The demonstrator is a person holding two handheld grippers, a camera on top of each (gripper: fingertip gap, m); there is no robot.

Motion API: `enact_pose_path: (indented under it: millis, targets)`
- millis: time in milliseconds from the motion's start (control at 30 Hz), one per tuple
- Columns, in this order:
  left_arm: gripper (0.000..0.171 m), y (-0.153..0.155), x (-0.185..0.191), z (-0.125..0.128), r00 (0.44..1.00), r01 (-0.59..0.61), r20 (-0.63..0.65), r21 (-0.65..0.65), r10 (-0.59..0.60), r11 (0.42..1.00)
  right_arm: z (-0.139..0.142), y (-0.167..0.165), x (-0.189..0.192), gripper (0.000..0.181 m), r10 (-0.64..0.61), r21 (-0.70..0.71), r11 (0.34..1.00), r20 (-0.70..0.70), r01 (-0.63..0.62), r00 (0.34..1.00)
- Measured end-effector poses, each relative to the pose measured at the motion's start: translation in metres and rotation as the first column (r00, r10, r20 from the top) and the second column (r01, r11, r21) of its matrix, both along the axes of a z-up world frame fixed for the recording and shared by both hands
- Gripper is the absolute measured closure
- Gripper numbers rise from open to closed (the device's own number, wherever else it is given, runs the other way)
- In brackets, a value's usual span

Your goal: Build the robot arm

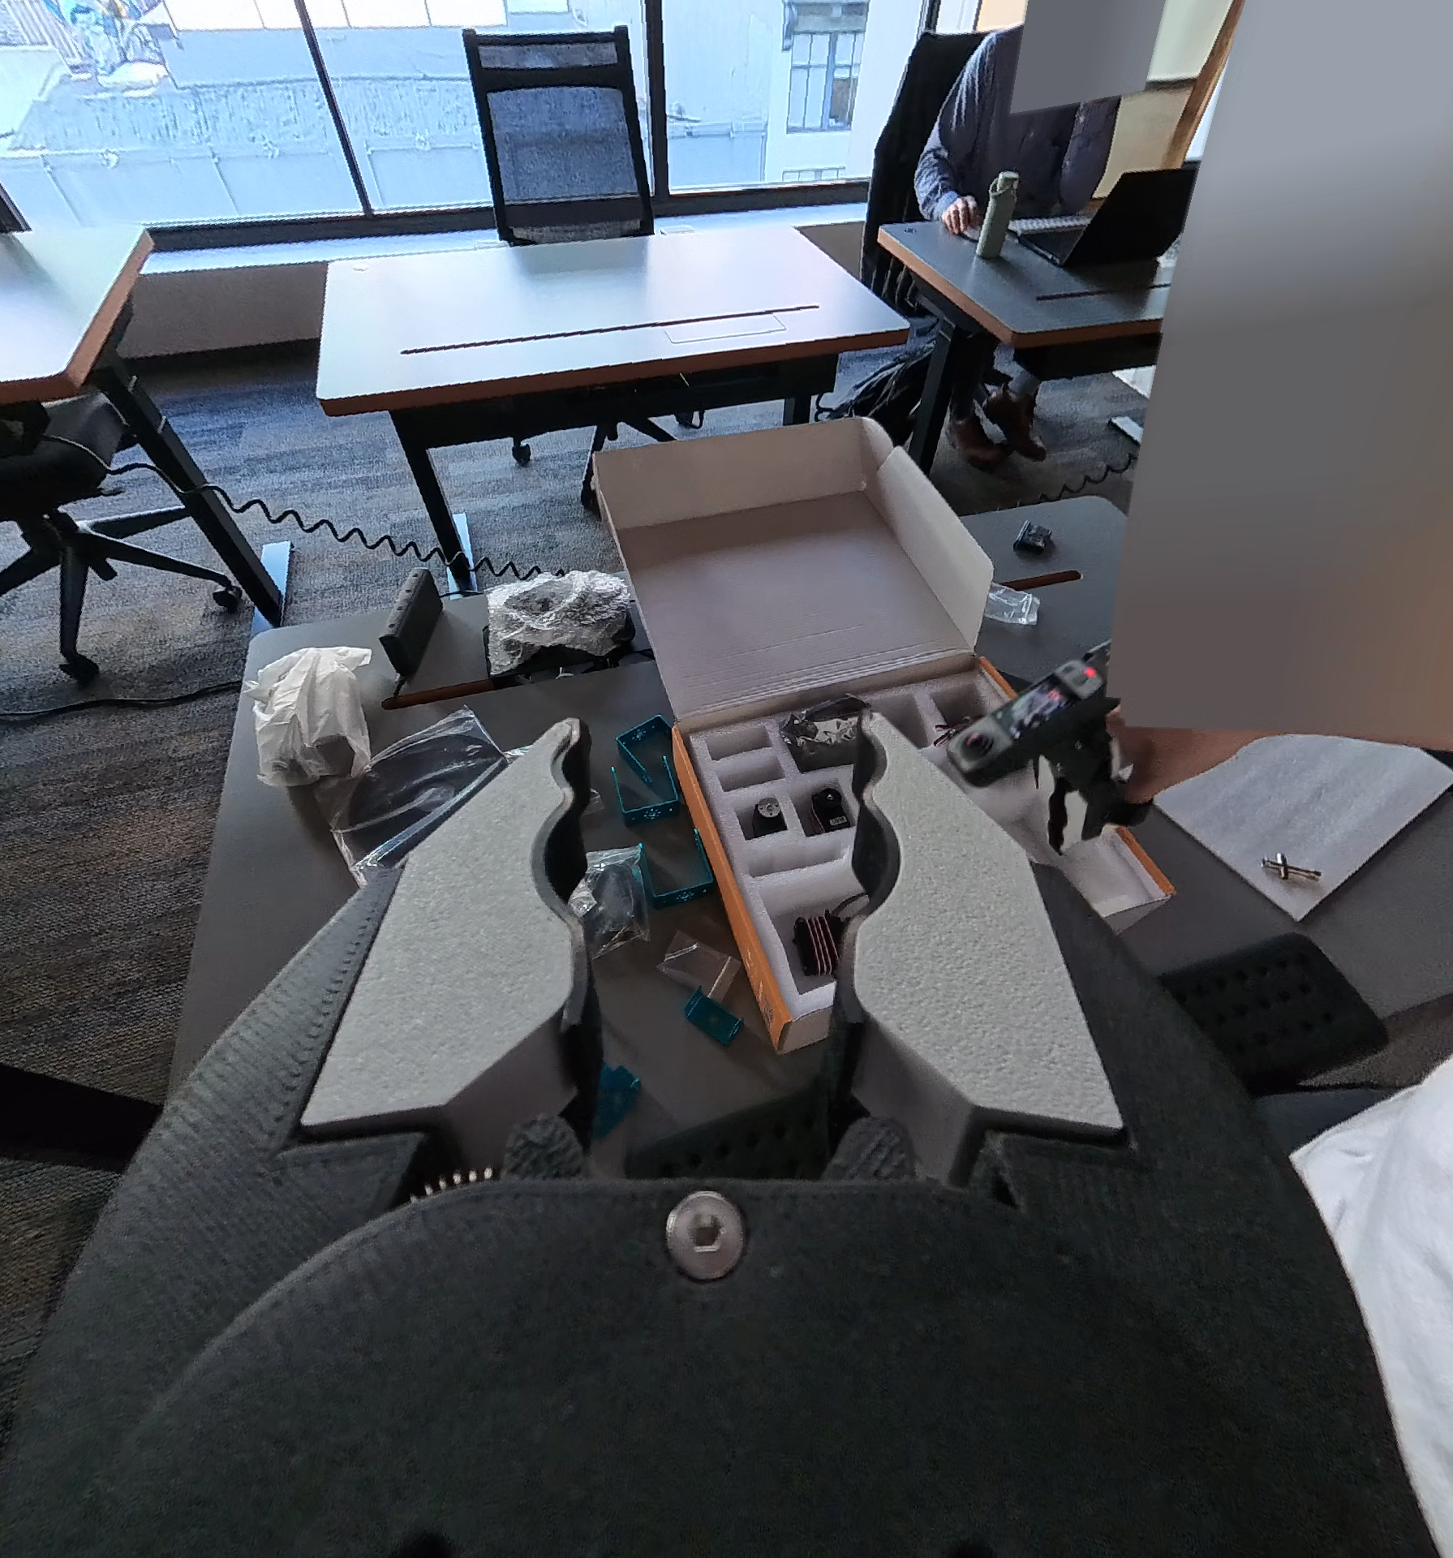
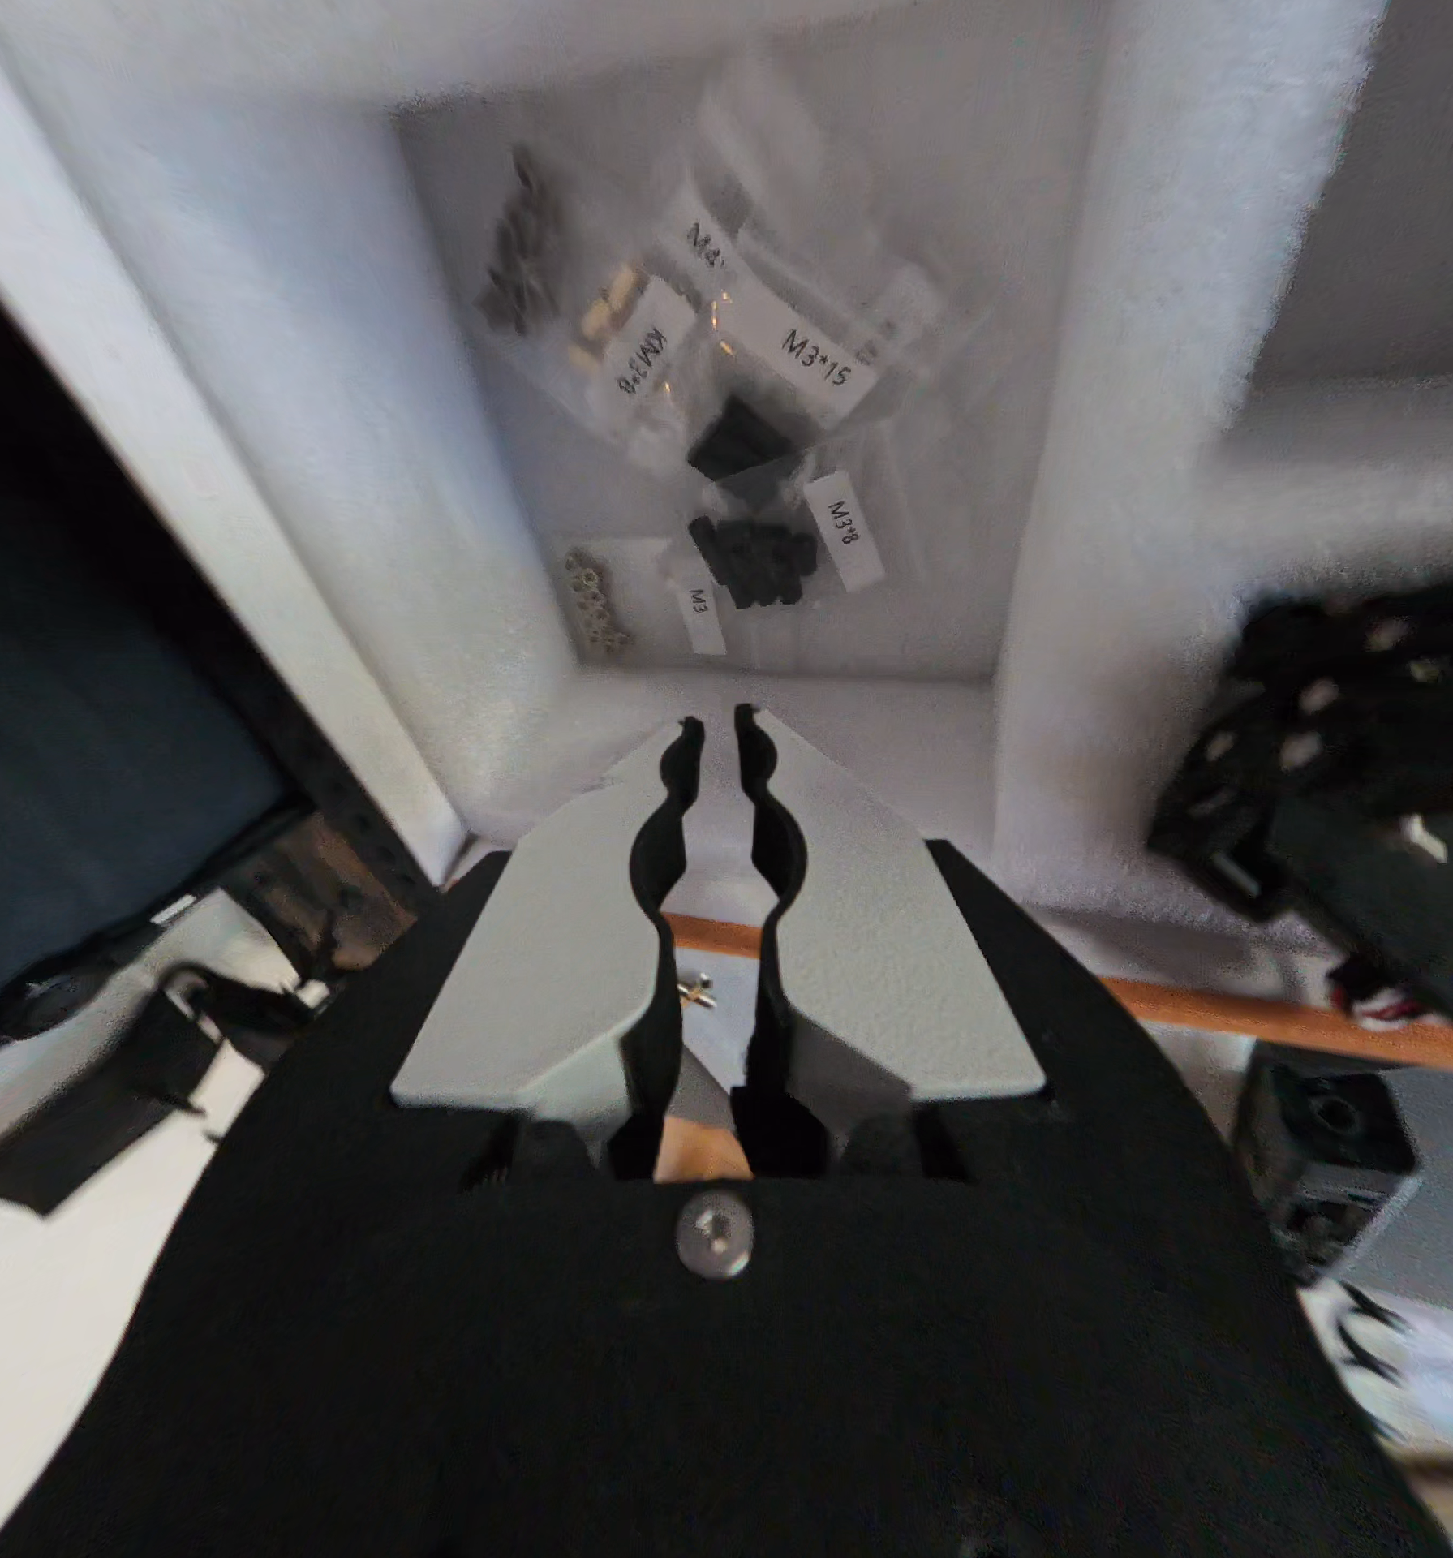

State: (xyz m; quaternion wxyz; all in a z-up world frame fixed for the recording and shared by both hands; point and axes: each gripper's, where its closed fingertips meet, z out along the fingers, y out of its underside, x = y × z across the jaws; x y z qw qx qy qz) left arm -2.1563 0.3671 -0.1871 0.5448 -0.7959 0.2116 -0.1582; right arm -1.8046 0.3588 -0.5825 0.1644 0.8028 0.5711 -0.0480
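Observation:
My left gripper point(image 1: 721, 742) is open wide and empty, held above the dark table. Below it lie blue metal brackets point(image 1: 647, 776) and a small clear bag of parts point(image 1: 613, 902), beside an open kit box whose white foam insert point(image 1: 799, 860) holds black servos point(image 1: 828, 809). My right gripper point(image 2: 718, 721) hovers over a foam compartment point(image 2: 1127, 421) holding clear bags of screws point(image 2: 731, 421). Its jaws stand a narrow gap apart with nothing between them. The right gripper also shows in the left wrist view point(image 1: 1072, 809) over the box's right side.
The box lid point(image 1: 790, 590) stands open behind the insert. A crumpled white bag point(image 1: 310, 717) and a bubble-wrapped bundle point(image 1: 554, 615) lie at the table's back left. A paper sheet point(image 1: 1296, 801) and a black perforated plate point(image 1: 1271, 1012) lie right. Black perforated parts point(image 2: 1363, 759) fill the neighbouring compartment. My hands' fingertips stand some 55 cm from each other.

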Motion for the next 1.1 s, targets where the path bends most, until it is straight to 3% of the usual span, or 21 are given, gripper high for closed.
enact_pose_path:
  millis: [200,267,400,567,700,733,967,1100]
  targets:
    - [0.110,-0.007,-0.018,0.001,0.999,-0.032,0.016,0.012,0.031,0.999,-0.022,-0.005,0.003,0.159,0.077,-0.084,0.994,0.148,-0.066,0.986]
    - [0.111,-0.012,-0.027,0.001,0.999,-0.050,0.017,0.015,0.050,0.999,-0.026,-0.001,0.004,0.165,0.081,-0.054,0.996,0.166,-0.073,0.983]
    - [0.112,-0.019,-0.045,0.000,0.995,-0.083,0.050,0.014,0.082,0.996,-0.032,-0.002,-0.007,0.152,0.035,0.018,0.999,0.173,-0.039,0.984]
    - [0.113,-0.024,-0.058,0.003,0.990,-0.099,0.102,0.023,0.096,0.995,-0.040,0.002,-0.003,0.160,0.112,0.103,0.984,0.256,-0.142,0.960]
    - [0.113,-0.024,-0.062,0.004,0.989,-0.097,0.113,0.029,0.093,0.995,-0.038,0.005,-0.001,0.169,0.068,0.106,0.990,0.229,-0.094,0.971]
    - [0.113,-0.024,-0.062,0.005,0.989,-0.095,0.112,0.031,0.091,0.995,-0.037,0.007,-0.001,0.181,0.065,0.113,0.989,0.221,-0.092,0.973]
    - [0.113,-0.027,-0.066,0.005,0.990,-0.096,0.107,0.034,0.092,0.995,-0.030,-0.004,-0.007,0.181,0.041,0.039,0.998,0.127,-0.046,0.991]
    - [0.113,-0.027,-0.066,0.008,0.990,-0.096,0.107,0.038,0.091,0.995,-0.022,-0.012,-0.014,0.181,-0.051,-0.035,0.998,0.066,0.053,0.997]
